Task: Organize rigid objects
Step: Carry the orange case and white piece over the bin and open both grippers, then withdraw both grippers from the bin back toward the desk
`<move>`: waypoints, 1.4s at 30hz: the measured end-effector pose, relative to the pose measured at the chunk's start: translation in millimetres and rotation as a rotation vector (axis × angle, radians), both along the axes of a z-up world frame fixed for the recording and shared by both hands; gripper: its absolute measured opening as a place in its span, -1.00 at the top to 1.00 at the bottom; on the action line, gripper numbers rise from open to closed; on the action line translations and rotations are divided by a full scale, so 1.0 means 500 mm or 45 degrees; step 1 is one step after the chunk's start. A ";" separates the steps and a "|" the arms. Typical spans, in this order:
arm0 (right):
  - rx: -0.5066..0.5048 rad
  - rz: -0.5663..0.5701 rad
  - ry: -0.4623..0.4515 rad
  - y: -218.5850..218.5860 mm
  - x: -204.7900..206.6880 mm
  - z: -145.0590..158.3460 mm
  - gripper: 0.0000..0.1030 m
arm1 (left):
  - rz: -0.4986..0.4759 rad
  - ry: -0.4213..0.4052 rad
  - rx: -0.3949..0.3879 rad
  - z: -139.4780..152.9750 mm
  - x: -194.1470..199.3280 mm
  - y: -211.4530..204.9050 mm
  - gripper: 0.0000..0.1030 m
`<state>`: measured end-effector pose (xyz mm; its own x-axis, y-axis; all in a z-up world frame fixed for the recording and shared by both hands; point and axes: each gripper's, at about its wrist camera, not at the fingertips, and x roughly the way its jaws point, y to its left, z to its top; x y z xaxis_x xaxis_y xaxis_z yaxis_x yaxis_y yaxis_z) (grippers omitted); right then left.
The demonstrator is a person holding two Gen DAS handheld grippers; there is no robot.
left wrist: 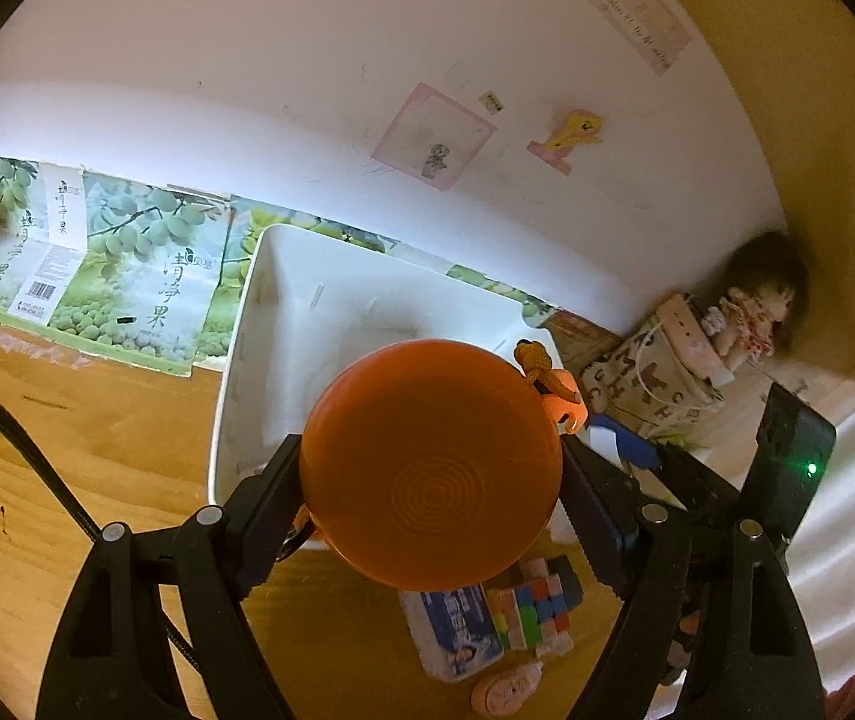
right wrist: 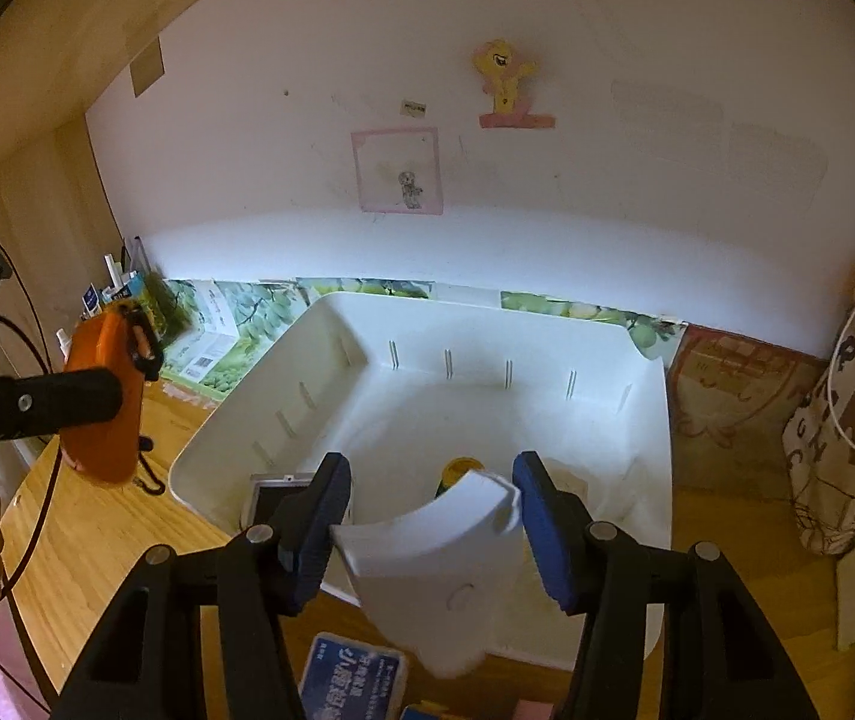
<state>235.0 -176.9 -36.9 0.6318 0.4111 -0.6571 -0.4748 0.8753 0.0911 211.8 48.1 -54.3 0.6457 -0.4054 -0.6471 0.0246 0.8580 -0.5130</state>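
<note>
at a wooden desk (left wrist: 97, 456) against a white wall, i am holding my left gripper (left wrist: 430, 480) above the near edge of a white bin (left wrist: 283, 324), its two black fingers pinching an orange round case (left wrist: 430, 462) from either side. an orange cord (left wrist: 538, 363) and clip are hanging off the case's upper right edge. from the right wrist view the same case (right wrist: 103, 396) is showing edge-on, lifted off the desk to the left of the bin (right wrist: 646, 420). my right gripper (right wrist: 430, 534) is hovering over the bin's near rim, its blue-padded fingers closing on a white curved plastic piece (right wrist: 427, 570), which is tilting down toward me. inside the bin, a yellow-topped item (right wrist: 460, 471) is lying near the middle and a dark framed rectangle (right wrist: 274, 498) is sitting in the near left corner. on the desk in front of the bin, a blue-and-white packet (left wrist: 457, 630) is lying just beside a colourful cube puzzle (left wrist: 538, 606), with a small pink object (left wrist: 505, 690) near them. a patterned bag (left wrist: 649, 384) and a doll (left wrist: 751, 312) are standing at the right, by the wall.
</note>
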 end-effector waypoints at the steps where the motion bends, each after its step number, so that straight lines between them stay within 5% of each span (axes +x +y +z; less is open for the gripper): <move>1: 0.006 0.011 0.013 -0.002 0.005 -0.006 -0.10 | 0.005 0.006 0.006 -0.002 0.006 -0.004 -0.61; 8: 0.025 0.035 0.070 -0.012 0.037 -0.044 0.06 | 0.038 0.058 0.039 -0.022 0.054 -0.035 -0.62; 27: 0.046 0.011 0.145 -0.027 0.073 -0.087 -0.06 | 0.064 0.189 0.175 -0.066 0.098 -0.072 -0.63; 42: 0.027 -0.032 0.062 -0.037 0.033 -0.034 -0.34 | 0.061 -0.028 0.206 0.030 0.062 -0.069 -0.70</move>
